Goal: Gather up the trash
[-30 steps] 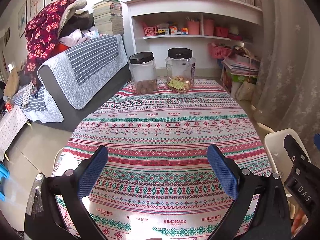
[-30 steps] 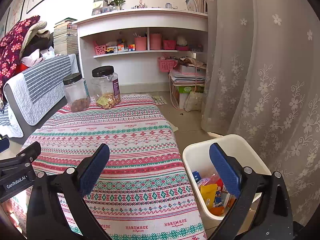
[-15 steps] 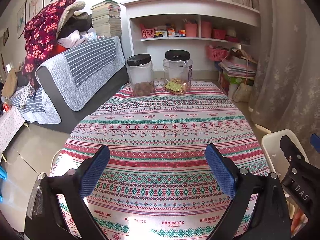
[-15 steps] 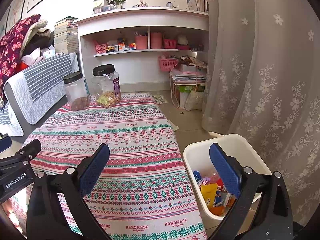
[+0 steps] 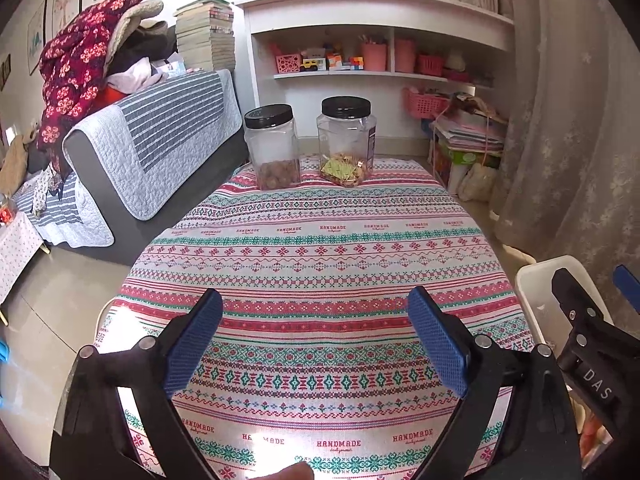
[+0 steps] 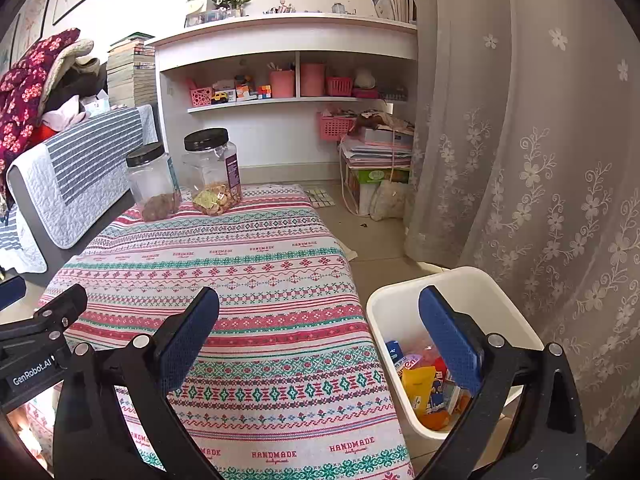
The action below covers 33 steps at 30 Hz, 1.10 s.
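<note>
Right wrist view: right gripper (image 6: pixel 320 332), jaws apart and empty, is hovering beside the bin (image 6: pixel 500 292) at 4 o'clock, its wrappers (image 6: pixel 420 384) suggesting collection is finishing.

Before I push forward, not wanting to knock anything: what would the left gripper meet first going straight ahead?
Likely the two black-lidded jars at the table's far end; the left gripper looks clear until then, though height is uncertain.

Light: bright daylight, thru curtain (image 6: pixel 532 152) at right
Glare: washed-out patch on tablecloth (image 5: pixel 280 432) near edge
Focus: sharp, no motion blur
Edges: strong fisheye bend, black corners
</note>
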Each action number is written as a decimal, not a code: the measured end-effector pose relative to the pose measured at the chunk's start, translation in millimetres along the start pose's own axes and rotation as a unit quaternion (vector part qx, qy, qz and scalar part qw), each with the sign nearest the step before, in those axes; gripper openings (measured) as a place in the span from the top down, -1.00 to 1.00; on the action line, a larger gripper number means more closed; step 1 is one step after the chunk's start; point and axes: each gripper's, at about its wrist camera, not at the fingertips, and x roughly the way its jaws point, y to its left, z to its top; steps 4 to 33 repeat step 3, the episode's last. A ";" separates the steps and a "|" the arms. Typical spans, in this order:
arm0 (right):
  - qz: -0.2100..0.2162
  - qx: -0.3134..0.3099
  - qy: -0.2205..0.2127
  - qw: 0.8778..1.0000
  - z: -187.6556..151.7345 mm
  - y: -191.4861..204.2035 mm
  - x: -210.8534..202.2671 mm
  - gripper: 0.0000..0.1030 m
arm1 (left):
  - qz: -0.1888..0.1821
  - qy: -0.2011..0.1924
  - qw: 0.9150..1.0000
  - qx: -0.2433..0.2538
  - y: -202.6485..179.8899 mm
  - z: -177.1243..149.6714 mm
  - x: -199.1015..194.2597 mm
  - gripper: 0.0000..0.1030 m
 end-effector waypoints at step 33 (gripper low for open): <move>-0.002 0.002 0.003 1.000 0.2 -0.6 1.9 -0.86 | -0.002 0.004 1.000 -0.002 -0.7 -0.3 0.3 -0.81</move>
